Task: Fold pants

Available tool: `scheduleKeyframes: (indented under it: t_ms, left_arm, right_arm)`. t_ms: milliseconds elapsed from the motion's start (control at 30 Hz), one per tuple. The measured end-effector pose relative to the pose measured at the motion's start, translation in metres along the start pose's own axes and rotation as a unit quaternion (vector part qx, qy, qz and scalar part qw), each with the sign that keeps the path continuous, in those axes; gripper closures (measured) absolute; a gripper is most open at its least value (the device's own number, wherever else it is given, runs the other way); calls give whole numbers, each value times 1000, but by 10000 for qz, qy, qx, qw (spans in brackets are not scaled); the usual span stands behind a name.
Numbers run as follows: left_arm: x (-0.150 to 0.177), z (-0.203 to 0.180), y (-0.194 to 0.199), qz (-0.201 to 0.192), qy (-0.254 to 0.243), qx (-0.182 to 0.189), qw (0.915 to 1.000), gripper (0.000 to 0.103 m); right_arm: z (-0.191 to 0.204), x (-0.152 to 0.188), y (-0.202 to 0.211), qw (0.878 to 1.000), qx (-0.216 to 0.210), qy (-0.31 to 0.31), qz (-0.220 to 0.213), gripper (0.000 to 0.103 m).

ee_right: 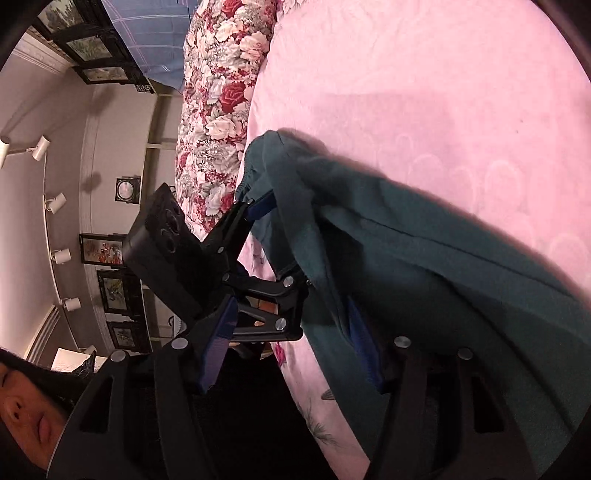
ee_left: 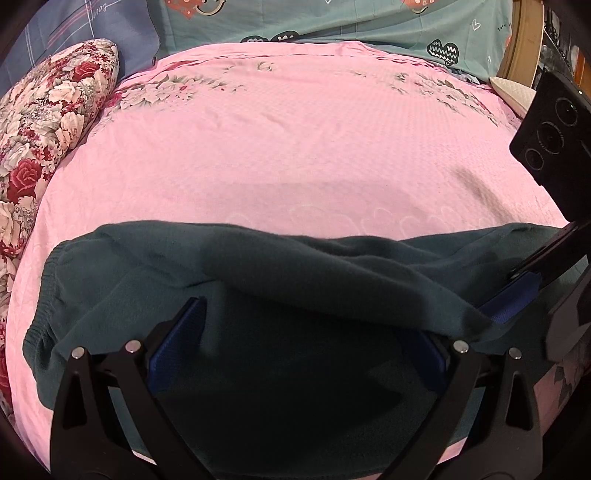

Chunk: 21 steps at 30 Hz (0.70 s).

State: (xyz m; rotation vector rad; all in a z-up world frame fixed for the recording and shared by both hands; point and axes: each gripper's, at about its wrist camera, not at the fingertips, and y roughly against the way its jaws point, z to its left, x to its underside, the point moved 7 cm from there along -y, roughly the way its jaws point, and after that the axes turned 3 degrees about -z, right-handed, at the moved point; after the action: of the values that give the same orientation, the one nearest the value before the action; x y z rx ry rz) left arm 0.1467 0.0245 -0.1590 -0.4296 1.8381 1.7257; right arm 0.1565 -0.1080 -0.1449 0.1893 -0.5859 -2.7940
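Observation:
Dark teal pants [ee_left: 258,266] lie across the near edge of a pink bed cover [ee_left: 295,147], elastic waistband [ee_left: 48,291] to the left. My left gripper [ee_left: 310,325] stands open over them. Cloth lies between its blue pads, and a fold drapes over the right one. In the right wrist view the pants [ee_right: 424,236] run from the waistband [ee_right: 251,173] toward the lower right. My right gripper [ee_right: 291,306] is open. Its right pad [ee_right: 364,347] is tucked against the pants' edge and its left pad [ee_right: 218,347] is free. The left gripper [ee_right: 280,240] sits near the waistband.
A floral pillow [ee_left: 48,122] lies along the bed's left side. Teal patterned bedding [ee_left: 332,26] lines the far edge. The right gripper's phone [ee_left: 550,129] and blue pad [ee_left: 517,297] enter at the right. A person's head [ee_right: 22,398] and a wall with framed pictures [ee_right: 101,254] are visible.

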Motion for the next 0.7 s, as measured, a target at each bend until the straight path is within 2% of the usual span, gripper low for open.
scheduleKeyframes:
  t_ms: [133,200,300,333,500,600,700]
  left_arm:
    - [0,-1,0,2,7,5,10000,2]
    - [0,-1,0,0,7,3,10000,2]
    - [-1,3,0,9,60,-108,9999,2]
    - [0,6,-1,32,176,-28,9998,2]
    - [0,6,0,26,120,0,9999,2]
    - [0,7,1,12,118,13,9999,2]
    - [0,7,1,15,113,29,9999,2]
  right_arm:
    - [-6,-6,2,9995,-96,-177,-232,41]
    - [-3,-19,-7,9992,-117,-181,-349,41]
    - [-1,-40,-25,9992,33,-140,-373,39]
    - [0,-46,-28,9991,86,-92,-400,39]
    - [-3,-75,-40,9978,161,-176,-615,40]
    - [-1,-91,-24,9900,545,147,-1295,39]
    - [-6,-103,-11,9850,408,112,-1674,39]
